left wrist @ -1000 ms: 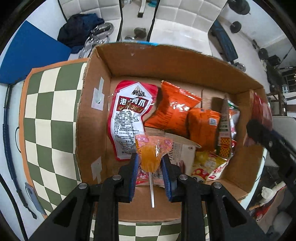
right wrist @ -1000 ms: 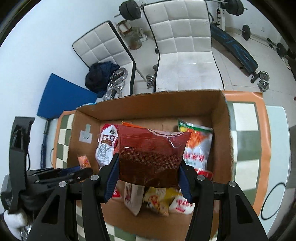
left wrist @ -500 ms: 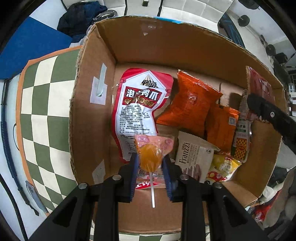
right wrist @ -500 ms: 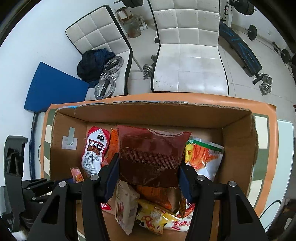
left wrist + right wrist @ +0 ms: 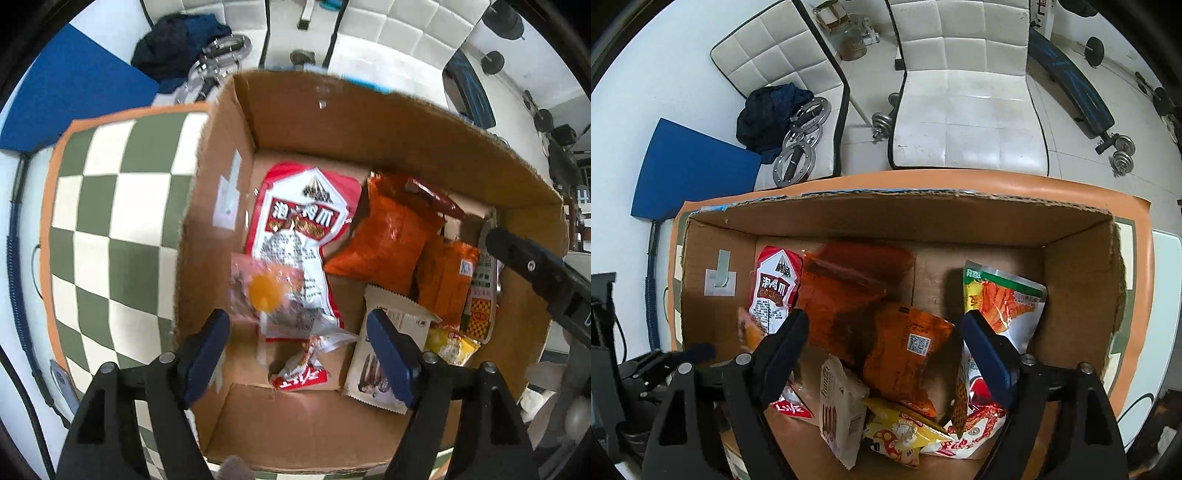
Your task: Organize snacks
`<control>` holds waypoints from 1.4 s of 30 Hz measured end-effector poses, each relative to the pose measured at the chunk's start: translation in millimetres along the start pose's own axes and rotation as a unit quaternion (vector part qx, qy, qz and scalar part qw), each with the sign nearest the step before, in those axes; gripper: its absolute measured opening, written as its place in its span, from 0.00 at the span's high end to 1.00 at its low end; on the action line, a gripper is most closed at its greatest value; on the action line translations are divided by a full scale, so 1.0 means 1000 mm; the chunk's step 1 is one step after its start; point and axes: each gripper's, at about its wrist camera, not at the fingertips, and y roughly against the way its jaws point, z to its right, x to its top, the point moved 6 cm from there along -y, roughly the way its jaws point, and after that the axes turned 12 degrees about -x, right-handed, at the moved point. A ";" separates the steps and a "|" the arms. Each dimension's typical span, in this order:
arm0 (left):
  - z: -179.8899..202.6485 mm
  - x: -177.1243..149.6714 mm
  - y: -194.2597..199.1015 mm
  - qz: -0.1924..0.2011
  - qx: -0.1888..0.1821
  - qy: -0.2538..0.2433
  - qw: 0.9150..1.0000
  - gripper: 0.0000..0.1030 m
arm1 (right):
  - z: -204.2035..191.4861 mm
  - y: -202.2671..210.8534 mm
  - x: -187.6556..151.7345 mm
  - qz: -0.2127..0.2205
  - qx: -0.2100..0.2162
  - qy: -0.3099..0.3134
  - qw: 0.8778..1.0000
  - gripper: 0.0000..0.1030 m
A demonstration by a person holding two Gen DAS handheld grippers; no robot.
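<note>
Left gripper (image 5: 299,338): two black angular arms, each with triangular cut-outs and round silver screw heads at the joints. Fingers (image 5: 207,347) tipped with long dark-blue pads, flat-faced, slightly glossy.

Right gripper (image 5: 882,347): same build, with black skeletal arms, silver screws near the finger roots, triangular openings lower down. Its blue pads (image 5: 988,354) are thick, with rounded ends. Seen from the left wrist view, its outer side is a matte black bar with one small screw.

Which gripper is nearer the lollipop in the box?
Left. The left gripper hangs directly above the lollipop, jaws opening; the right gripper hangs farther right, over the orange packets.
</note>
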 end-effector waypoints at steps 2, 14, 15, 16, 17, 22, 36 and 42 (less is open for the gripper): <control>0.003 0.000 0.004 0.009 0.003 -0.005 1.000 0.27 | 0.002 0.002 -0.003 0.003 -0.005 -0.003 1.000 0.15; 0.037 -0.008 0.042 0.079 0.013 -0.049 0.996 0.12 | 0.018 0.045 -0.036 0.047 -0.052 0.008 0.998 0.09; 0.041 -0.011 0.045 0.086 0.014 -0.054 0.995 0.12 | 0.019 0.049 -0.041 0.052 -0.055 0.009 0.997 0.09; 0.045 -0.015 0.049 0.094 0.016 -0.058 0.994 0.08 | 0.021 0.054 -0.047 0.057 -0.060 0.009 0.997 0.08; 0.046 -0.017 0.052 0.101 0.017 -0.062 0.993 0.05 | 0.024 0.058 -0.054 0.063 -0.065 0.008 0.996 0.08; 0.055 -0.032 0.069 0.135 0.017 -0.074 0.988 0.03 | 0.035 0.076 -0.080 0.080 -0.078 0.001 0.994 0.07; 0.067 -0.067 0.089 0.163 0.007 -0.078 0.983 0.03 | 0.051 0.108 -0.130 0.100 -0.076 -0.018 0.992 0.05; 0.079 -0.092 0.119 0.204 -0.001 -0.087 0.975 0.03 | 0.056 0.136 -0.149 0.121 -0.066 -0.029 0.990 0.05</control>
